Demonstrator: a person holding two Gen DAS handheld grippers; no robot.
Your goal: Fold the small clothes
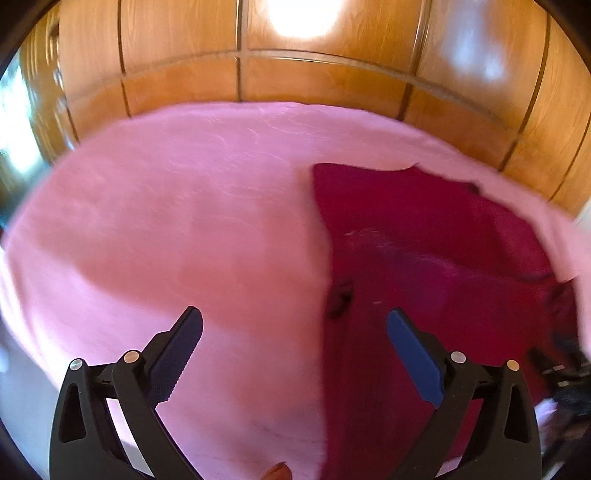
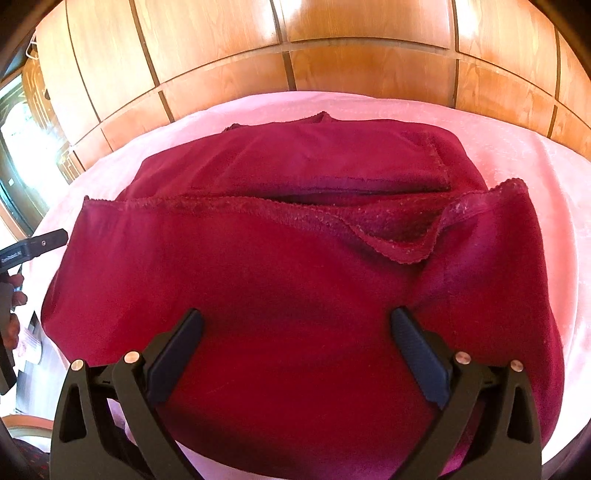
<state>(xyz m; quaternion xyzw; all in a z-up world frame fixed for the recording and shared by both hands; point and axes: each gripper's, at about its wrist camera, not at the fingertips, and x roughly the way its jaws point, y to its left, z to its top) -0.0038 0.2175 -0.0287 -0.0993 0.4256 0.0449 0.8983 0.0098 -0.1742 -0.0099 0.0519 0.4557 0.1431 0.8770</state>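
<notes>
A dark red fleece garment [image 2: 295, 280] lies partly folded on a pink cloth-covered surface [image 2: 546, 192], with a hemmed flap turned over near its right side. My right gripper [image 2: 295, 328] is open and empty, hovering over the garment's near part. In the left wrist view the garment [image 1: 424, 236] lies to the right. My left gripper [image 1: 293, 328] is open and empty, above the garment's left edge and the pink cloth [image 1: 184, 221]. The left gripper also shows at the left edge of the right wrist view [image 2: 40, 245].
Wooden wall panels [image 2: 332, 44] rise behind the surface. A bright light reflection [image 1: 299, 18] sits on the panels. A doorway or window [image 2: 22, 147] is at the far left. Dark objects [image 1: 565, 369] lie at the right edge of the left wrist view.
</notes>
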